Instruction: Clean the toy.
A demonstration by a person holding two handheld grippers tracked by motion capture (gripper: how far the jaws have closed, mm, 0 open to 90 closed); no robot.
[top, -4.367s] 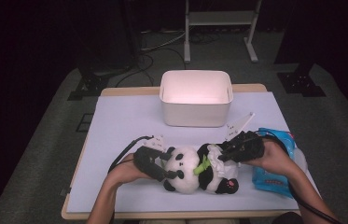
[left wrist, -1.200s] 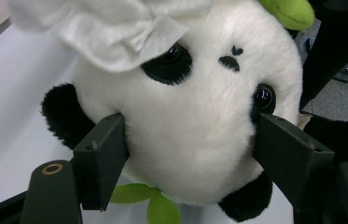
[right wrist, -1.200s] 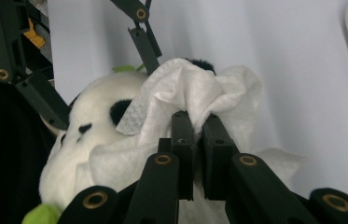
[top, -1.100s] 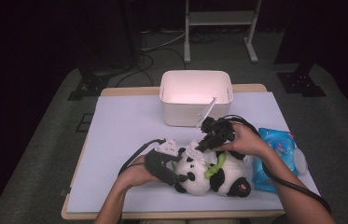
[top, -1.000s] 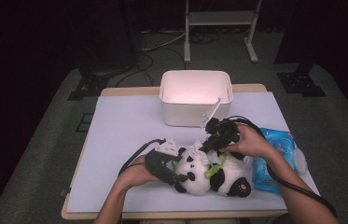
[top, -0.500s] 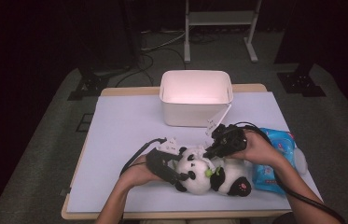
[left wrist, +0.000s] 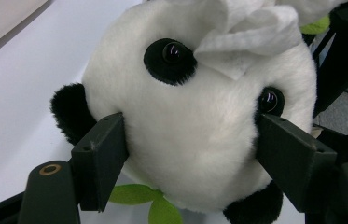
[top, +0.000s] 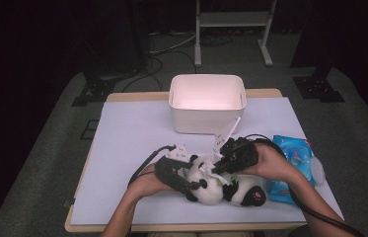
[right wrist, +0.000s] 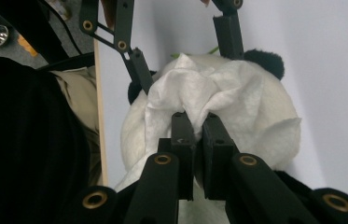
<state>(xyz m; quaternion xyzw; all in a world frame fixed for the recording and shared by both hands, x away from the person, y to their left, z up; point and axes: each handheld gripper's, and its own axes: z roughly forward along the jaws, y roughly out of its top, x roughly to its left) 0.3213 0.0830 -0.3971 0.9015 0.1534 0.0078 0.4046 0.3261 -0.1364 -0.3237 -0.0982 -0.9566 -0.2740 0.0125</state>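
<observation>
At the near edge of the bench (top: 122, 133), the left gripper (left wrist: 190, 154) has its fingers spread wide and clamped on the head of the plush panda (top: 221, 185), which lies on its back. To its right, the right gripper (right wrist: 198, 122) pinches a white wipe (right wrist: 209, 91) in nearly closed fingers, pressed against the panda's face. Judged progress: wiping is under way; body and paws likely remain. A blue wipe pack (top: 295, 155) lies at far right

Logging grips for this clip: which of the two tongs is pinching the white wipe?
The right tongs, shut tight on the white wipe over the panda's head. The left tongs instead straddle the toy panda by its head.
</observation>
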